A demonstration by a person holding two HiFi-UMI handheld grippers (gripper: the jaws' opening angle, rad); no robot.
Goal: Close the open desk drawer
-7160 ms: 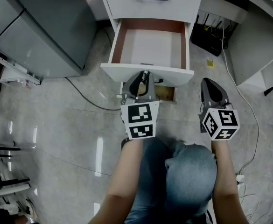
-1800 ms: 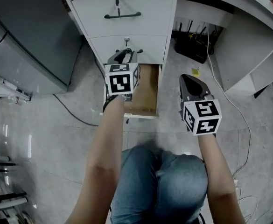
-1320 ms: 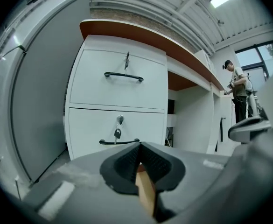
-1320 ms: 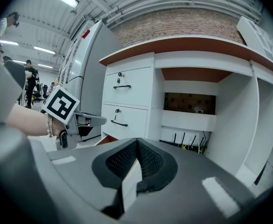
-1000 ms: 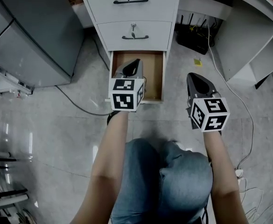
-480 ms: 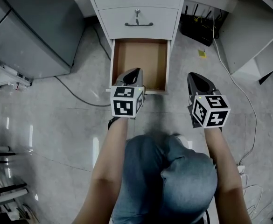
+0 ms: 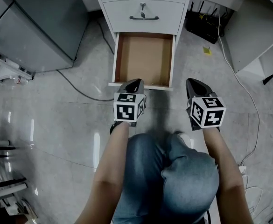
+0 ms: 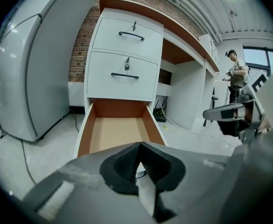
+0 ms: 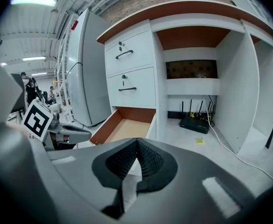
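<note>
The white desk's bottom drawer [image 7: 144, 59] stands pulled out, its brown inside bare; it also shows in the left gripper view [image 8: 117, 129] and the right gripper view [image 9: 122, 129]. My left gripper [image 7: 135, 83] is shut and empty, its tip just over the drawer's white front panel [image 7: 141, 85]. In its own view the jaws [image 8: 139, 161] meet in front of the drawer's near edge. My right gripper [image 7: 193, 84] is shut and empty, to the right of the drawer's front corner, above the floor. The two upper drawers [image 7: 143, 14] are closed.
A grey cabinet [image 7: 38, 22] stands left of the desk. A router [image 7: 202, 26] and cables [image 7: 248, 97] lie on the floor under the desk's open right bay. A cord [image 7: 80, 90] runs over the tiles at left. My knees [image 7: 173, 171] fill the lower middle.
Both grippers have sunk and drawn back toward me; the left tip has moved from over the drawer's inside to its front panel. The head view has tipped, showing more of the open drawer.
</note>
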